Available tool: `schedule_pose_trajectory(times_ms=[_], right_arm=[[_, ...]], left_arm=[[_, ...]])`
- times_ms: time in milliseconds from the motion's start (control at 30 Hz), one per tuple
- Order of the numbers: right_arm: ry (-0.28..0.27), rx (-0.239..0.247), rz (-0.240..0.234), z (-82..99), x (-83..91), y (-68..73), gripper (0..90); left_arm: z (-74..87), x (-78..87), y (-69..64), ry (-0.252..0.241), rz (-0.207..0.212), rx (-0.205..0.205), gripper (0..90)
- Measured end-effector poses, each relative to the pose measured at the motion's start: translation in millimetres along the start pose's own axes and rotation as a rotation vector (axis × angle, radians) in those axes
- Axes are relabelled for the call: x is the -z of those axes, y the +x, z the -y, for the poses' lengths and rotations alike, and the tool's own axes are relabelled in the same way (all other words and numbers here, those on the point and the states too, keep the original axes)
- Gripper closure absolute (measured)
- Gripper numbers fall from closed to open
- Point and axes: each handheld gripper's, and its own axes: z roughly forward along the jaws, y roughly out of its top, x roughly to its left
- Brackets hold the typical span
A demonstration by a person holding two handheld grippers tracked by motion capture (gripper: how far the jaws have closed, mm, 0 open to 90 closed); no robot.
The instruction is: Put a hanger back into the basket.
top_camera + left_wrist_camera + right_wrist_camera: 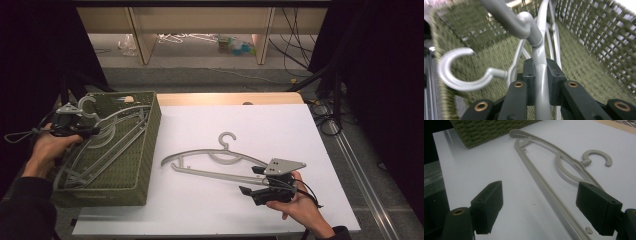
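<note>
High view: the left gripper [75, 131] lowers a grey hanger [107, 135] into the green woven basket [147, 150].
Left gripper view: jaws clamp its shoulder for control.
Right gripper view: jaws wide, straddling the second hanger [554, 170] on the white table [499, 170], ready to grasp.

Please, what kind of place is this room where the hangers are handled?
Probably a lab or recording workspace, not a home. A white table stands between dark curtains, loose cables run over the floor behind it, and a green woven basket and a grey hanger are laid out as if for a trial.
</note>
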Motion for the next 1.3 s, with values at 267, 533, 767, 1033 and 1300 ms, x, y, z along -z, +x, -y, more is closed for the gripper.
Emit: schedule_pose_trajectory(times_ms=[267,533,767,1033,1300], right_arm=[[-0.003,0.001,0.004,0.2,0.0,-0.2,22.7],[-0.001,-0.004,0.006,0.4,-0.3,-1.0,22.7],[0.000,-0.006,0.008,0.6,-0.3,-0.8,22.6],[-0.003,-0.003,0.009,0.9,-0.8,-1.3,22.6],[-0.007,-0.009,0.012,1.0,-0.5,-1.6,22.4]], left_arm=[[18.7,-20.5,0.2,0.084,-0.101,0.063,72.5],[19.9,8.0,-15.0,-0.064,-0.071,0.099,53.1],[14.4,32.1,-56.8,-0.192,-0.022,0.069,40.8],[17.5,52.9,-107.8,-0.331,0.056,0.100,37.5],[19.4,47.9,-154.8,-0.373,0.162,0.059,30.4]])
